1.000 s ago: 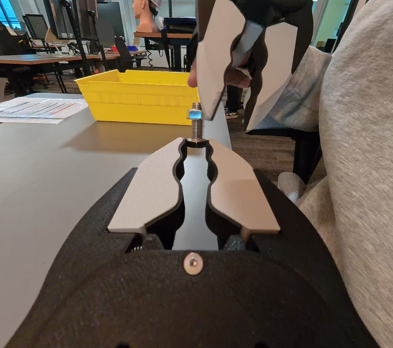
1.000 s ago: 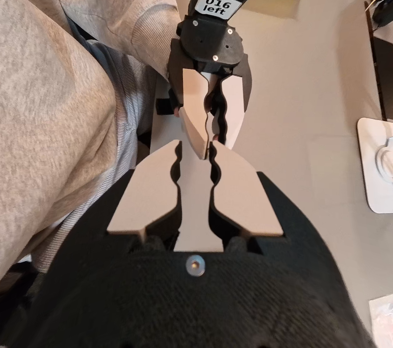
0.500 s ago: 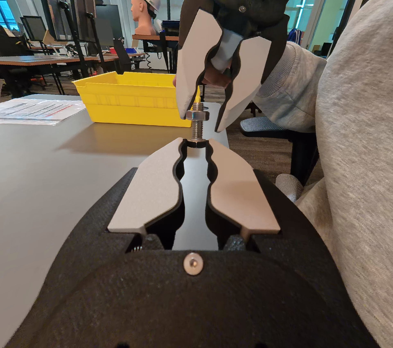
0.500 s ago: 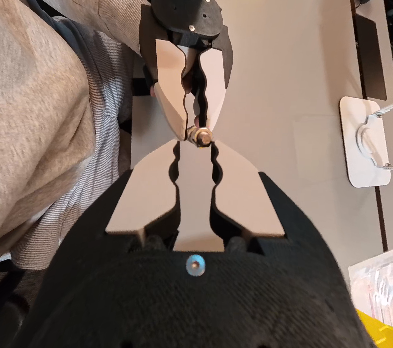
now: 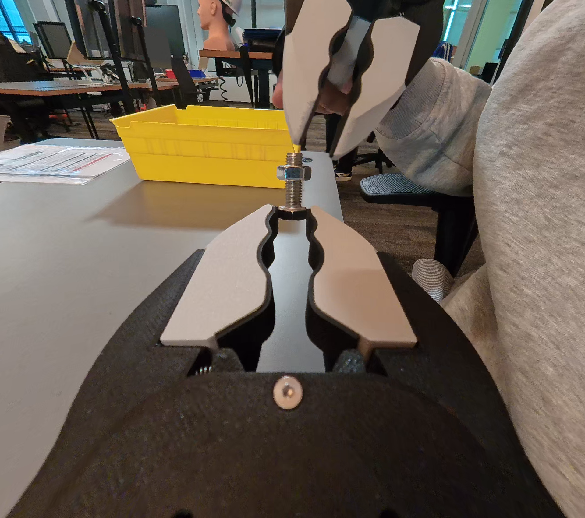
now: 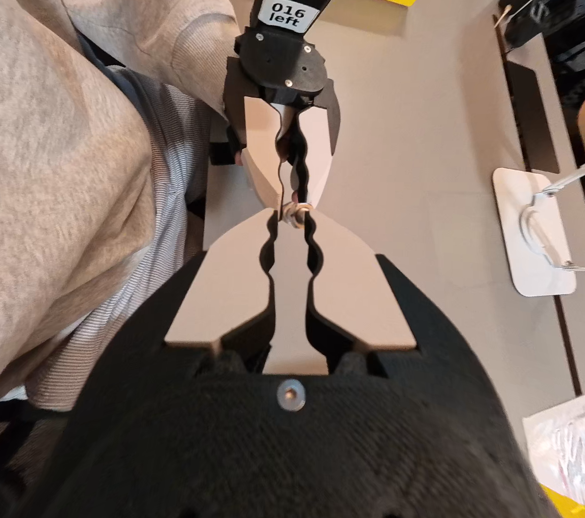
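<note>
Two grippers meet: the left gripper (image 5: 292,211) pinches the bolt (image 5: 293,183) head, holding it upright above the surface (image 5: 72,249) – nut (image 5: 293,172) exposed – while the right gripper (image 5: 313,151) hovers above, parted, empty.

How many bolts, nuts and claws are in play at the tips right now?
Bolts: 1, the bolt, upright, its head clamped in the left claw
Nuts: 1, the nut, threaded on the bolt
Claws: 2, with the right claw open above
Total: 4
</note>
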Available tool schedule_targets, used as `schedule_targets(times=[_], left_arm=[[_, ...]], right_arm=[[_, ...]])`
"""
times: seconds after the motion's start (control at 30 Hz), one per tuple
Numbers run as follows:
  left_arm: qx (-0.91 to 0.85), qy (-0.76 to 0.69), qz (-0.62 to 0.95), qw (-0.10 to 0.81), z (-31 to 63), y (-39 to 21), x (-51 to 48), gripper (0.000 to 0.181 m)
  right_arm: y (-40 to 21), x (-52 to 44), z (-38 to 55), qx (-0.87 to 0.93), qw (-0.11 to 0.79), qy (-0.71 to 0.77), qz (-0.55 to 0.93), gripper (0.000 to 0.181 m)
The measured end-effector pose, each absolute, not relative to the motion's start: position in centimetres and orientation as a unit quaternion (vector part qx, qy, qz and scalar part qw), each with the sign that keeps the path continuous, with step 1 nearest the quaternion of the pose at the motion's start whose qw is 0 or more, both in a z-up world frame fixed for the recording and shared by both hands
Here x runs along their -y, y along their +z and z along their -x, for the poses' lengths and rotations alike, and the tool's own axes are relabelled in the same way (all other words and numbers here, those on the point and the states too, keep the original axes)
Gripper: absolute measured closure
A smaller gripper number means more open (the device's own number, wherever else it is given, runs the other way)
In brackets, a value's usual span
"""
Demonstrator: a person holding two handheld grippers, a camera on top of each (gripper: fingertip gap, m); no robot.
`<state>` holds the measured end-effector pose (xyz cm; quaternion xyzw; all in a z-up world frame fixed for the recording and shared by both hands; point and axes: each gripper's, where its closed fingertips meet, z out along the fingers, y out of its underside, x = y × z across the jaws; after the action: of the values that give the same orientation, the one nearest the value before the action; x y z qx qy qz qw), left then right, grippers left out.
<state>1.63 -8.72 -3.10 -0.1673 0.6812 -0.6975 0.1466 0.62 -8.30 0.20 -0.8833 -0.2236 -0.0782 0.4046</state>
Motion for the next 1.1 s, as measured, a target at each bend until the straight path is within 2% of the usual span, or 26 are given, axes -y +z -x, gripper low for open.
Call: schedule_targets(times=[0.03, 0.37, 1.1], left_arm=[[-0.681, -0.697, 0.167, 0.146, -1.61, -3.10, 8.73, 0.164], [-0.687, -0.694, 0.158, 0.146, -1.35, -3.20, 9.00, 0.164], [-0.682, -0.699, 0.160, 0.144, -1.30, -3.04, 8.83, 0.164]], right_arm=[[0.16, 8.23, -0.80, 0.224, 0.405, -0.086, 0.883, 0.165], [-0.44, 8.35, -1.24, 0.218, 0.397, -0.086, 0.887, 0.170], [-0.24, 7.81, -0.93, 0.152, 0.454, 0.028, 0.877, 0.172]])
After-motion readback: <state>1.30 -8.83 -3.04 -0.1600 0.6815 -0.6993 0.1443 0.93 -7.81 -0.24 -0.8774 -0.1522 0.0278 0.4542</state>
